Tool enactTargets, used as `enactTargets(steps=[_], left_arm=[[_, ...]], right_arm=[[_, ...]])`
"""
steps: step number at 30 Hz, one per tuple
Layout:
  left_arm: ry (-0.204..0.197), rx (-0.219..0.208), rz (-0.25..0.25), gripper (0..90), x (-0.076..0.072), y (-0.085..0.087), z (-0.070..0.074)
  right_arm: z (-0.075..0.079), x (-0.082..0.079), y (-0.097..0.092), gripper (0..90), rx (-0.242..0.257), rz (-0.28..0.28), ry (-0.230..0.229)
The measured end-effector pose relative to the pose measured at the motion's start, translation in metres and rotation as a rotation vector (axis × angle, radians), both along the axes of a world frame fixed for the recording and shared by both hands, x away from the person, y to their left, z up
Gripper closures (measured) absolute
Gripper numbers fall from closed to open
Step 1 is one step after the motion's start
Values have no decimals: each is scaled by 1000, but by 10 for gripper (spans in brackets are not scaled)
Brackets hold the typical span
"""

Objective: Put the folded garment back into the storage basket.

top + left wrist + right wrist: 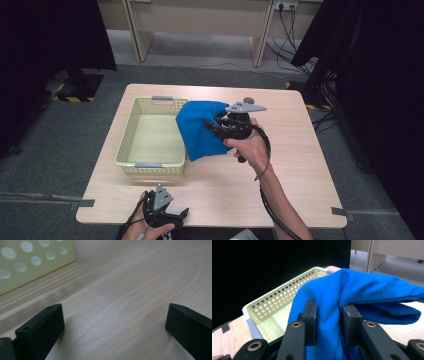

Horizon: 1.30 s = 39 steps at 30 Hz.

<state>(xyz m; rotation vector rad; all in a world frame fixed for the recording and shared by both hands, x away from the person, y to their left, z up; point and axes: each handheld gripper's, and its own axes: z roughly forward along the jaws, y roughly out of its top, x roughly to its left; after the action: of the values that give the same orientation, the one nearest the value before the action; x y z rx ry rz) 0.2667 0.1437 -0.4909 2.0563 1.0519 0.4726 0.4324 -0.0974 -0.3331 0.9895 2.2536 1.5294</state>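
While the blue cloth (201, 129) hangs bunched at the centre of the high view, half over the right rim of the pale yellow perforated basket (131, 131) and half over the wooden table (300, 165), the right gripper (216, 126) stands clamped on a thick fold of it; in the right gripper view the two black pads pinch the blue cloth (352, 292) between them, the basket (269, 302) lying beyond at centre left. Left gripper (172, 215): bottom centre-left of the high view, resting low by the near table edge, jaws wide apart with bare table (120, 290) between them and a corner of the basket wall (30, 262) at upper left. Step judged in hand: carrying the cloth into the basket. Handling notes: keep the pinch firm; lift enough that the hanging tail clears the rim; travel leftward until the bulk sits over the basket floor before letting go; the idle gripper could steady the basket should the cloth drag it.
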Motion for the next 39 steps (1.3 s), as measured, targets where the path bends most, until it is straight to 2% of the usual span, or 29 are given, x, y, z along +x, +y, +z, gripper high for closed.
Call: enactTargets(steps=[12, 39], left_arm=[[1, 0, -1, 13, 0, 0, 0], [1, 1, -2, 13, 0, 0, 0]], right_arm=[[0, 12, 33, 688, -21, 16, 19], [-2, 33, 90, 688, -34, 24, 67]])
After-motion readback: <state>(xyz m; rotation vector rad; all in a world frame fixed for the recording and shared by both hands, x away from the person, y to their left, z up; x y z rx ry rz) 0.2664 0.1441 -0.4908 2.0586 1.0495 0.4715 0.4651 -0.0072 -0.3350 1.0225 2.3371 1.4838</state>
